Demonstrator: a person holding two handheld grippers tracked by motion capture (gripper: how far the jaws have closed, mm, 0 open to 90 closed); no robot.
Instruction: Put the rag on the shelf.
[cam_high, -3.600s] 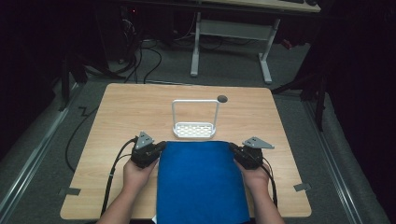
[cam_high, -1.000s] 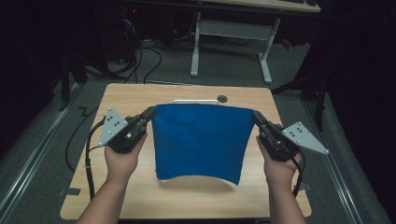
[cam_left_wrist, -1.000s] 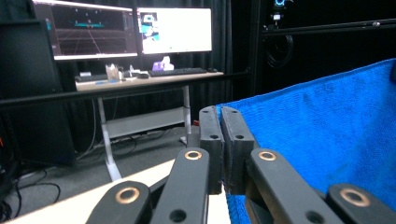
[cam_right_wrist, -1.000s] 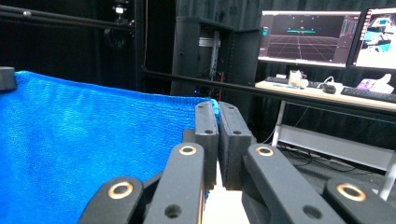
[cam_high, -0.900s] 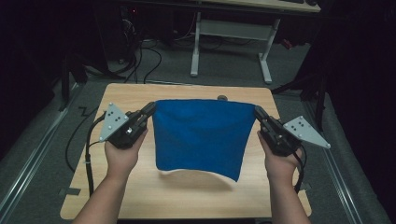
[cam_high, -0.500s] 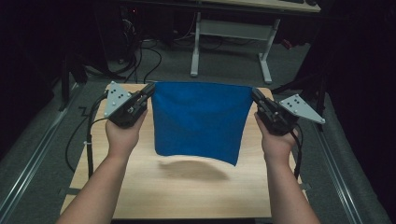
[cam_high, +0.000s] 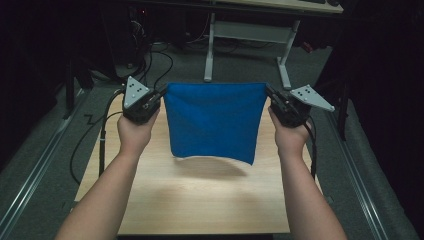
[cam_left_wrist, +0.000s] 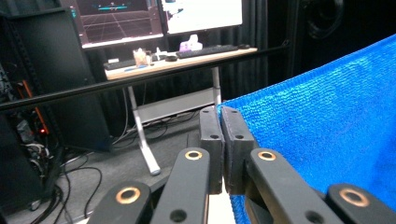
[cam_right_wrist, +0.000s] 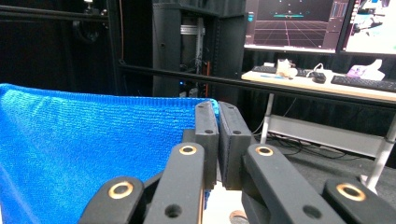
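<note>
A blue cloth (cam_high: 215, 120) hangs stretched between both hands above the wooden table (cam_high: 200, 200), its lower edge off the tabletop. My left gripper (cam_high: 161, 93) is shut on the cloth's upper left corner. My right gripper (cam_high: 270, 93) is shut on the upper right corner. In the left gripper view the jaws (cam_left_wrist: 219, 112) pinch the corner, and the blue cloth (cam_left_wrist: 327, 121) spreads to the right. In the right gripper view the jaws (cam_right_wrist: 215, 107) pinch the other corner, and the blue cloth (cam_right_wrist: 93, 144) spreads to the left. The cloth hides the far part of the table.
Beyond the table stands a desk (cam_right_wrist: 327, 86) with monitors (cam_right_wrist: 299, 23) and a keyboard. Cables (cam_high: 100, 135) trail from the left gripper past the table's left edge. A dark floor surrounds the table.
Both hands have lifted the cloth and carried it away from the person, toward the table's far edge. Its lower edge now hangs higher above the wood. Both grips have held.
</note>
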